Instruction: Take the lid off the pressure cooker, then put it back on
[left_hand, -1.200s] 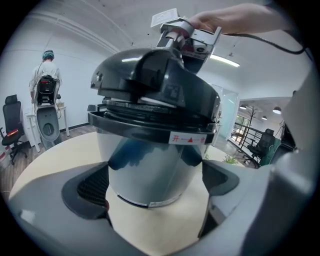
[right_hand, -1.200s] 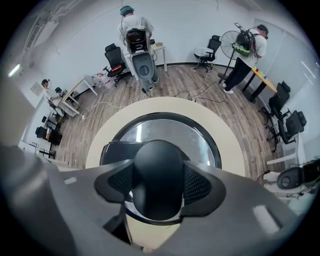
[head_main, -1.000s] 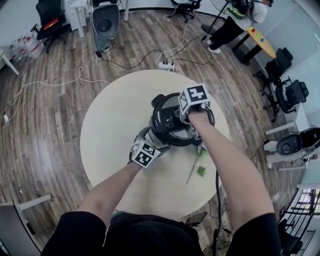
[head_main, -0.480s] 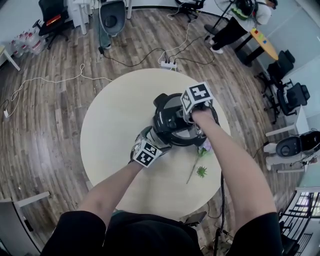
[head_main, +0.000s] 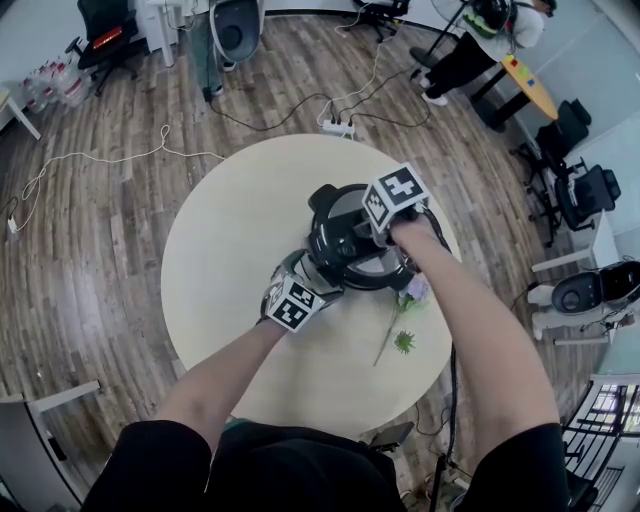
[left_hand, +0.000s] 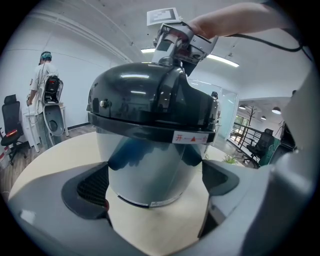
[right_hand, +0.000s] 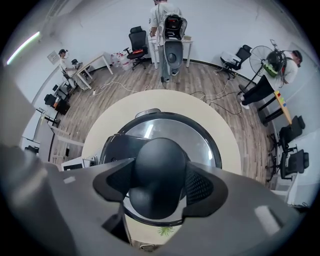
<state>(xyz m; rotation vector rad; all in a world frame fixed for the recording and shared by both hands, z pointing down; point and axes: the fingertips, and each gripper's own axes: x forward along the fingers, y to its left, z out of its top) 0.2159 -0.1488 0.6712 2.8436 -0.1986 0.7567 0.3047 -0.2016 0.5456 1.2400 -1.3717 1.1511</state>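
so our right gripper (right_hand: 159, 186) is clamped on the lid's knob (right_hand: 157, 160) and has twisted a touch since a second ago; left gripper (left_hand: 156, 182) hugs the cooker (left_hand: 150, 165) mid-table (head_main: 230, 260); lid (left_hand: 145, 100) still seated, so we're only turning it, not lifting yet

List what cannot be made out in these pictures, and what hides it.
- Head view: the knob, hidden under the right gripper.
- Left gripper view: the label on the lid, print too small to read.
- Head view: the flower, partly behind the right forearm.
- All views: the pressure cooker's inside, covered by the lid.
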